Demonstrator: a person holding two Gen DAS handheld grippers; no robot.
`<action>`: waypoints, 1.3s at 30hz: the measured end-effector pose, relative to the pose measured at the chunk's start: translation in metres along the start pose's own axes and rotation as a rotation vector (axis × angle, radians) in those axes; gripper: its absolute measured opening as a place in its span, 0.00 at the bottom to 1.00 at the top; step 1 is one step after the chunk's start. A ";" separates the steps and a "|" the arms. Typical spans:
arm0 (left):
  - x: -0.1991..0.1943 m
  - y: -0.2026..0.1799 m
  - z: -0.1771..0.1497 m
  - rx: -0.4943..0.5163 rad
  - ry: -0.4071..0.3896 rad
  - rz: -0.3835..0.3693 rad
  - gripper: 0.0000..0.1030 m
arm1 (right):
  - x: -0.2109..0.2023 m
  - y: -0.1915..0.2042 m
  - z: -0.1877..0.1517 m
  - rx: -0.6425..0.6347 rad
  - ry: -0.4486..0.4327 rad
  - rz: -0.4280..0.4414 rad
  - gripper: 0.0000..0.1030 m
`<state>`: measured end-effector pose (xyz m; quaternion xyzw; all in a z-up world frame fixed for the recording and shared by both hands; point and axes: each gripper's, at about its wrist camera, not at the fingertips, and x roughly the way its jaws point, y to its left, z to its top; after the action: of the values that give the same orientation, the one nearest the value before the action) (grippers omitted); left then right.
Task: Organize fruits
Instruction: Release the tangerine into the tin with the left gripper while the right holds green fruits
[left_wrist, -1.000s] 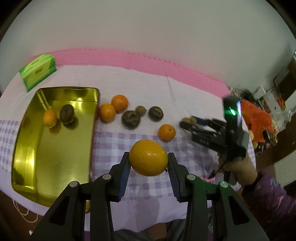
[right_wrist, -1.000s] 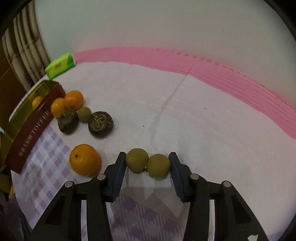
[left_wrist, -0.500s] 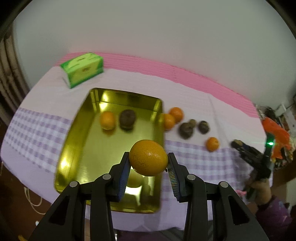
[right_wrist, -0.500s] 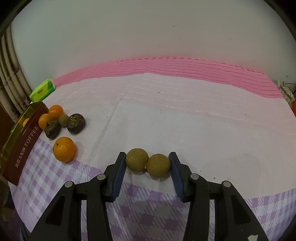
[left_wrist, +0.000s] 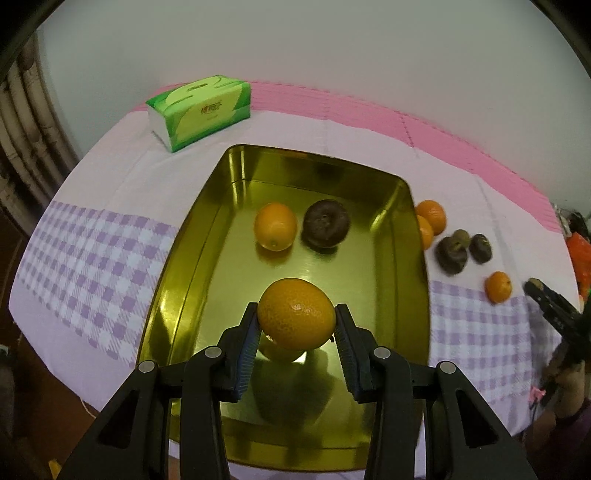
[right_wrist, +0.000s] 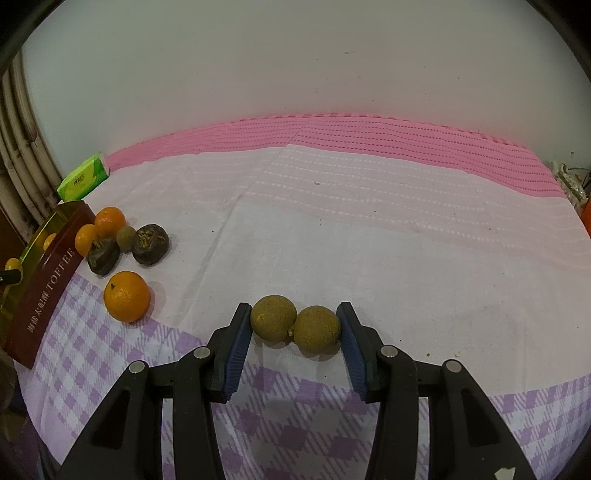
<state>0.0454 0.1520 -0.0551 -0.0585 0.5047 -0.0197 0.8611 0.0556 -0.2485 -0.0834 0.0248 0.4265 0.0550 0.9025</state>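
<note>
Orange held over the near part of the tray.
The orange (left_wrist: 296, 314) is clamped in the left gripper (left_wrist: 295, 330), directly above the gold tray (left_wrist: 192, 236). Two brown fruits (right_wrist: 295, 325) are bracketed by the right gripper (right_wrist: 295, 328) on the cloth, far right of the tray.

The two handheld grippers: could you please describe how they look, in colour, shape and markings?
Both look alike. The left gripper and the right gripper each have matte black angular plastic linkages with triangular cutouts, round silver pivot pins, and blue ribbed pads on the inner faces of the fingers. No cables or printed markings show. In the left wrist view, a purple sleeve appears.
</note>
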 end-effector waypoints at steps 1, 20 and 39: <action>0.001 0.001 0.000 0.002 -0.001 0.007 0.40 | 0.000 0.000 0.000 -0.002 0.001 -0.003 0.43; 0.009 0.013 0.002 -0.011 -0.020 0.066 0.40 | 0.001 0.006 0.000 -0.029 0.009 -0.035 0.43; -0.034 -0.011 -0.008 -0.002 -0.060 0.110 0.56 | -0.005 0.011 -0.004 -0.026 0.020 -0.026 0.43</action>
<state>0.0227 0.1435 -0.0283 -0.0321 0.4809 0.0301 0.8757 0.0482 -0.2378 -0.0813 0.0071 0.4351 0.0489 0.8990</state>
